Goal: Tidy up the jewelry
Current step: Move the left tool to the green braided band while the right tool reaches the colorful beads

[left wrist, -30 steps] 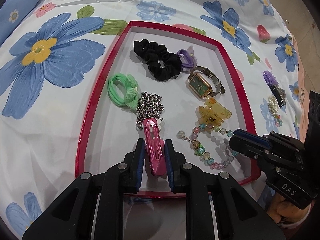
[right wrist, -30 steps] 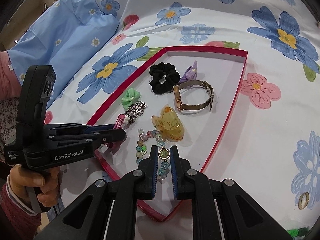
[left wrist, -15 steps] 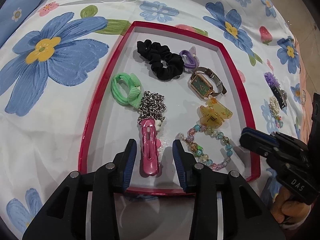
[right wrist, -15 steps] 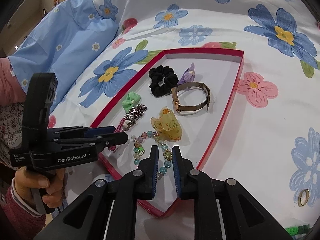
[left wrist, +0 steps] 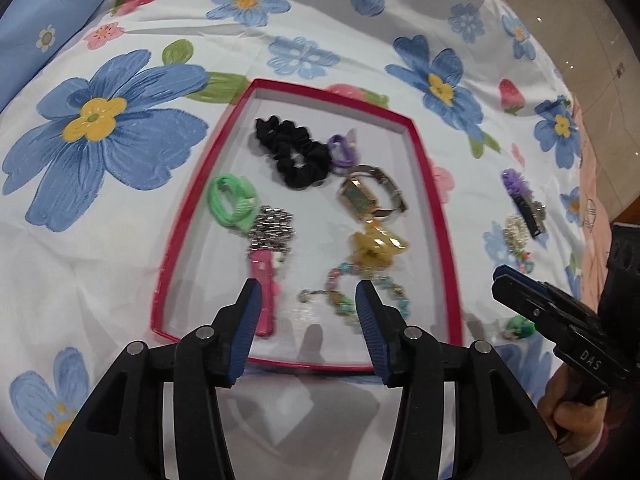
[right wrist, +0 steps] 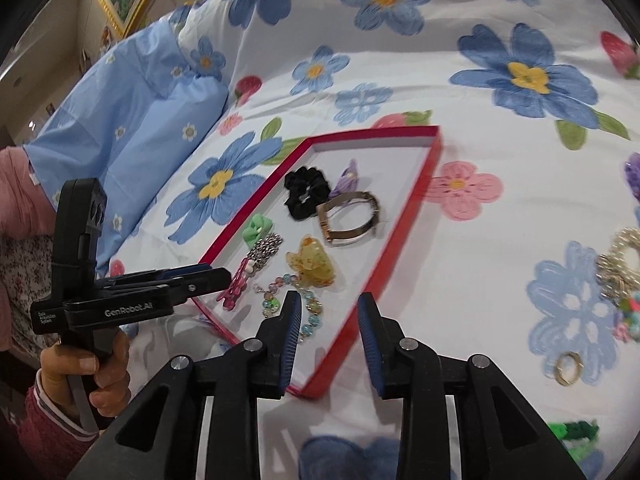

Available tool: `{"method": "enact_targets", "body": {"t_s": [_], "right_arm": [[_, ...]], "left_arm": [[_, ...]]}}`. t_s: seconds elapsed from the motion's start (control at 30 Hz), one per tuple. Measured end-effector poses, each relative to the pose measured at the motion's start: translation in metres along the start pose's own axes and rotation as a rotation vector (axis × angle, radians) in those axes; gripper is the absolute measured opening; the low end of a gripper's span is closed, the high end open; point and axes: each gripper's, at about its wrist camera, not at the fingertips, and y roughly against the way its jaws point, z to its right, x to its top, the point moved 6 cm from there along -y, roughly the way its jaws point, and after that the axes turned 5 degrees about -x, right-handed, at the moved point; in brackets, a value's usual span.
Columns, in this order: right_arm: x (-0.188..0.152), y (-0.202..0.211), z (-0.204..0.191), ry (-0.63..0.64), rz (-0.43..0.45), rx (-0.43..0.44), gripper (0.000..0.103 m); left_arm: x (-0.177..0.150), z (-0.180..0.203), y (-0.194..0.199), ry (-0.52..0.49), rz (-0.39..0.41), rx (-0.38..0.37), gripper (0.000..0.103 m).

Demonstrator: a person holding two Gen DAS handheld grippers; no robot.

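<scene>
We hold both grippers spread and empty over the red-rimmed tray (left wrist: 436,216) of jewelry.

The left gripper (left wrist: 308,296) has just been opening, nothing between its blue ribbed pads; the pink hair clip (left wrist: 265,292) lies flat on the tray's white floor beside its left finger. The right gripper (right wrist: 329,312) has likewise just been opening, its jaws bare above the tray's near corner, the beaded bracelet (right wrist: 288,300) lying just past them. Around these lie a coiled metal chain (left wrist: 274,228), a translucent amber claw clip (left wrist: 378,246), a gold watch (left wrist: 366,196), a ruffled black scrunchie (left wrist: 292,152) and a green hair tie (left wrist: 230,204). The tray sits on a soft, wrinkled white bedsheet (right wrist: 500,128) printed with blue flowers; a gold ring (right wrist: 568,367) lies on it, well apart.
</scene>
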Motion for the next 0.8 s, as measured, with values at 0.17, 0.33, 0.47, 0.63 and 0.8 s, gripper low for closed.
{"method": "enact_targets", "body": {"t_s": [0.17, 0.33, 0.47, 0.63, 0.8], "right_arm": [[-0.003, 0.027, 0.027, -0.049, 0.044, -0.035, 0.038], [-0.009, 0.057, 0.067, -0.129, 0.088, -0.091, 0.039], [-0.012, 0.079, 0.096, -0.179, 0.118, -0.139, 0.041], [-0.016, 0.101, 0.121, -0.215, 0.149, -0.177, 0.041], [-0.022, 0.115, 0.135, -0.236, 0.169, -0.201, 0.043]], "left_arm": [[-0.003, 0.025, 0.002, -0.016, -0.001, -0.05, 0.053], [-0.006, 0.056, 0.0, -0.061, -0.014, -0.094, 0.053], [-0.007, 0.077, -0.002, -0.095, -0.021, -0.115, 0.056], [-0.009, 0.103, -0.006, -0.132, -0.033, -0.142, 0.056], [-0.01, 0.126, -0.01, -0.165, -0.043, -0.158, 0.056]]}}
